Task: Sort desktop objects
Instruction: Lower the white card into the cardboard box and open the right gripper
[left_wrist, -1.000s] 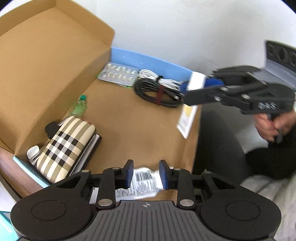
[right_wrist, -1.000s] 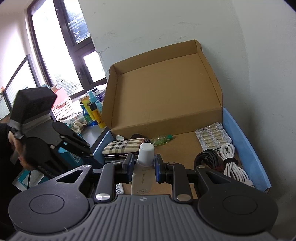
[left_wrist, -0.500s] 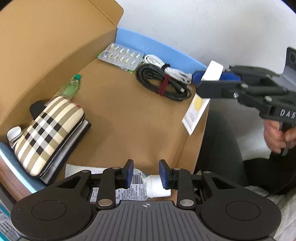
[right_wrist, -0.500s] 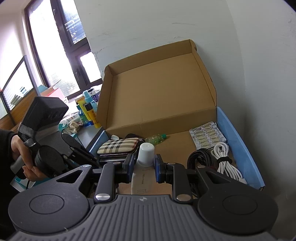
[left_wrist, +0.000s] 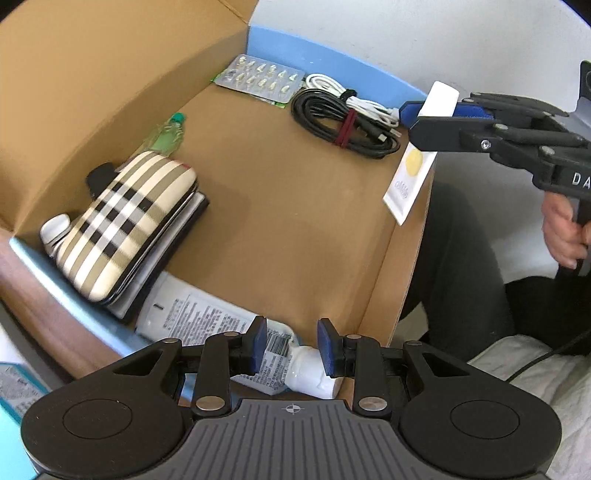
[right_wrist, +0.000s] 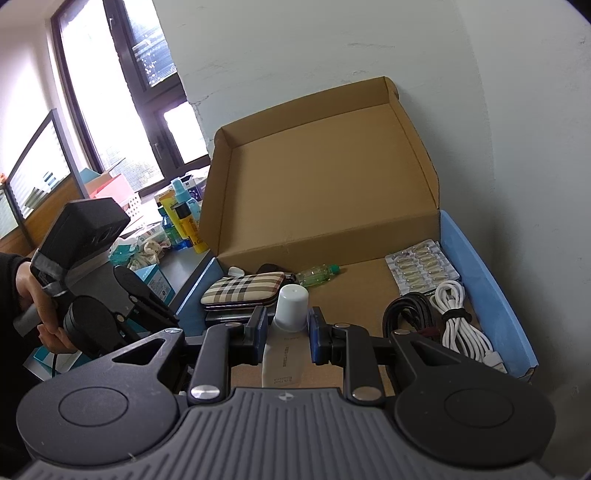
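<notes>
An open cardboard box (left_wrist: 295, 206) holds a plaid case (left_wrist: 125, 225), a small green bottle (left_wrist: 168, 133), a pill blister pack (left_wrist: 262, 77), a black cable coil (left_wrist: 340, 122) and a white cable (left_wrist: 343, 92). My right gripper (right_wrist: 286, 328) is shut on a white tube with a white cap (right_wrist: 286, 332), held over the box's front edge; it also shows in the left wrist view (left_wrist: 410, 177). My left gripper (left_wrist: 291, 349) is open above a second white tube (left_wrist: 236, 336) lying in the box's near corner, not touching it.
The box lid (right_wrist: 325, 184) stands upright against the wall. Left of the box, bottles (right_wrist: 181, 218) and cartons (right_wrist: 155, 284) crowd the desk. A blue edge (right_wrist: 484, 288) borders the box on the right. The person's dark trousers (left_wrist: 461, 258) are beside the box.
My left gripper has pulled back and up from the tube it let go of; more of that tube shows in the box. My right gripper still holds its tube and has shifted slightly.
</notes>
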